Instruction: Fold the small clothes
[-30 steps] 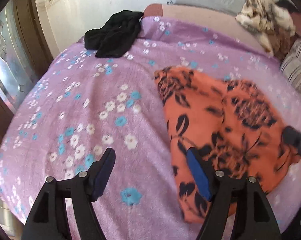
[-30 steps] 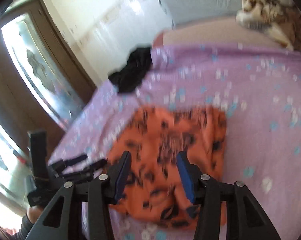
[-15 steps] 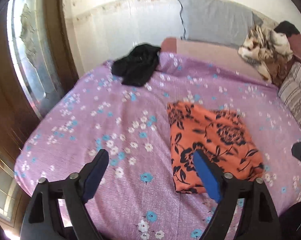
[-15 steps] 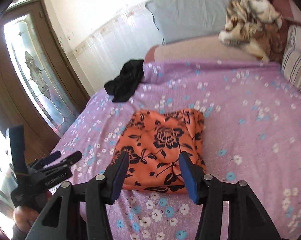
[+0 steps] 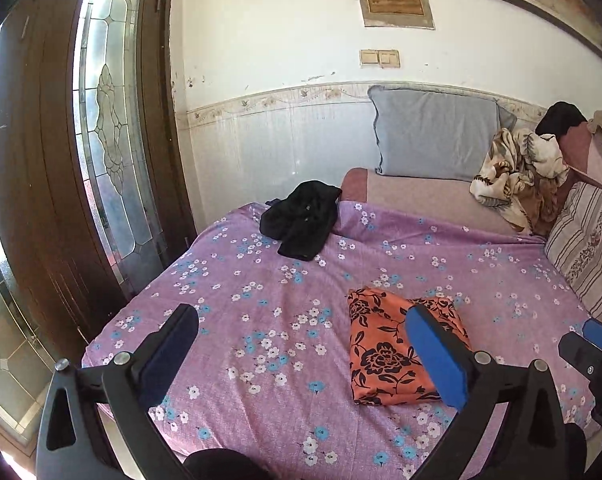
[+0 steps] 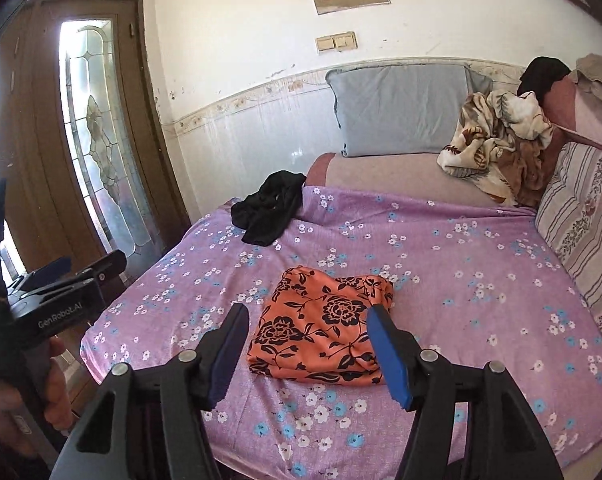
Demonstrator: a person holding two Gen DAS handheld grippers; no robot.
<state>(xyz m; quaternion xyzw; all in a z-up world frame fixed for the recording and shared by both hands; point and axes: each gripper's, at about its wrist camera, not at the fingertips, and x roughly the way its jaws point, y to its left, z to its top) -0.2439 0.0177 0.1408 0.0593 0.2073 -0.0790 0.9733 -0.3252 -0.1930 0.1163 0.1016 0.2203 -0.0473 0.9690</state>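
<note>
A folded orange garment with black flowers [image 5: 385, 360] [image 6: 321, 336] lies flat on the purple flowered bedspread [image 5: 261, 288] [image 6: 441, 264]. A crumpled black garment [image 5: 301, 224] [image 6: 269, 212] sits at the bed's far left corner. My left gripper [image 5: 301, 316] hangs above the bed's near edge, left of the orange garment, and its jaws are opening with nothing between them. My right gripper [image 6: 308, 314] hovers over the near side of the orange garment without touching it, and its jaws are opening too, holding nothing. A hand holds the left gripper [image 6: 81, 266] beyond the bed's left edge.
A grey pillow [image 5: 433, 136] leans on the far wall. A patterned blanket [image 5: 517, 172] is heaped at the back right, beside a striped cushion [image 5: 585, 244]. A wooden door with leaded glass [image 5: 105, 128] stands to the left of the bed.
Both grippers have risen and drawn back from the orange garment, which now lies folded and free on the bed. Both pairs of jaws stand wider than before.
</note>
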